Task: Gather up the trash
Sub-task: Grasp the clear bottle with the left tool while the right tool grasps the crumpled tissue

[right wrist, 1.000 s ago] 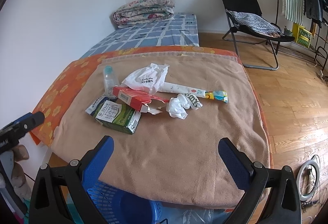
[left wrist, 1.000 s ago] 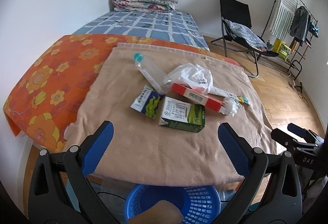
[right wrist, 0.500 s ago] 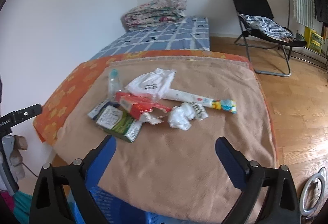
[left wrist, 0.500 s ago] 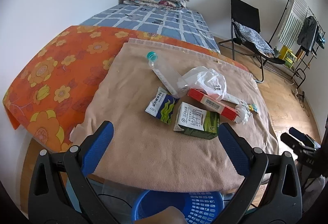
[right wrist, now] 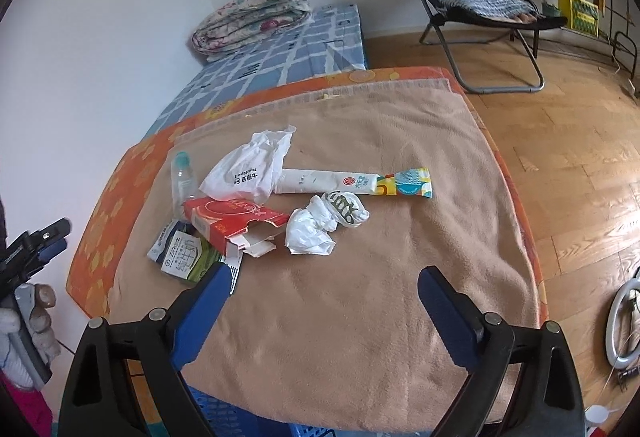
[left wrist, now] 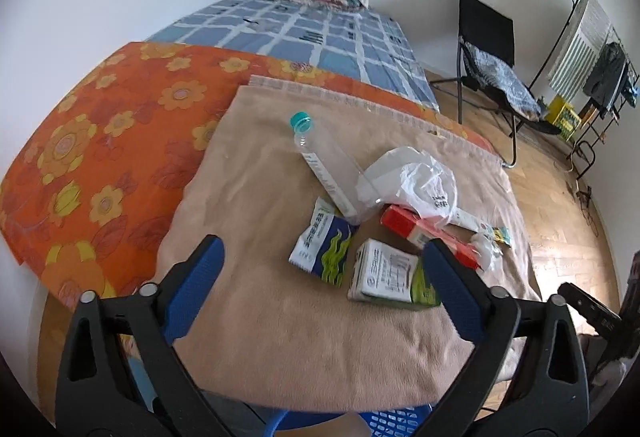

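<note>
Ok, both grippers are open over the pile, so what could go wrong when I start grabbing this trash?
1. The red carton lies over the green milk carton and against the plastic bottle; pulling one may drag the others.
2. The bottle could roll on the tan blanket.
3. The blue basket is mostly hidden under the blanket's edge, so drops might miss.
Left gripper and right gripper hold nothing.
</note>
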A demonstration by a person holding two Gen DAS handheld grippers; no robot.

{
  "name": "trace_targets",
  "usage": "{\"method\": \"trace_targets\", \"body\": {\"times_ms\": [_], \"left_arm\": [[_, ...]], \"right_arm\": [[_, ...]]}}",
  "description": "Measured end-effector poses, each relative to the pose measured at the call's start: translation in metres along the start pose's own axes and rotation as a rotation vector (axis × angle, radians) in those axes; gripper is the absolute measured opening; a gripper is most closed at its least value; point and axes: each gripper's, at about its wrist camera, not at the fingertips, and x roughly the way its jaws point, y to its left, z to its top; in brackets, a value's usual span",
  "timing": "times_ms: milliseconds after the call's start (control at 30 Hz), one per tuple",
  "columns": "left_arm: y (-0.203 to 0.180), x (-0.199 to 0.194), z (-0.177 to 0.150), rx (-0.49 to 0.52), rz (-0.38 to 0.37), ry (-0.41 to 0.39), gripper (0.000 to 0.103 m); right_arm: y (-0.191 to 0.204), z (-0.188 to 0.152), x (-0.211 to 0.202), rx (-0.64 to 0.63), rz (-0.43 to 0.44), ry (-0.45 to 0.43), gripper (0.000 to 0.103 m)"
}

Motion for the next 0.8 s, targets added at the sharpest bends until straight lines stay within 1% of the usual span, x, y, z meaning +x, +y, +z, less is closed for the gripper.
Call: {"method": "trace_targets", "body": {"times_ms": [100, 267, 367, 500, 633, 733, 800], "left_arm": [[-0.003, 0.023, 0.018, -0.005, -0.01, 0.023, 0.099], [-0.006, 0.07, 0.046, -0.072, -0.042, 0.076, 0.099], [-0.006, 0.1, 0.06, -0.109, -0.049, 0.108, 0.099], [-0.005, 0.132, 0.069, -0.135, -0.029, 0.141, 0.099], [0.003, 0.163, 0.075, -0.192, -0.011, 0.175, 0.099], [0.005, 0.179, 0.075, -0.198, 0.004, 0.19, 0.099], [0.004, 0.189, 0.076, -0.199, 0.0, 0.2, 0.098]], "right_arm": [[0.003, 0.005, 0.007, 0.005, 0.006, 0.007, 0.096], [0.005, 0.017, 0.021, 0.005, -0.016, 0.008, 0.096], [0.003, 0.024, 0.037, -0.001, -0.042, 0.022, 0.094], [-0.004, 0.03, 0.056, 0.026, -0.058, 0.056, 0.092], [-0.011, 0.032, 0.077, 0.11, -0.017, 0.113, 0.092], [-0.016, 0.031, 0.09, 0.156, 0.007, 0.148, 0.092], [-0.018, 0.032, 0.095, 0.167, 0.009, 0.153, 0.092]]}}
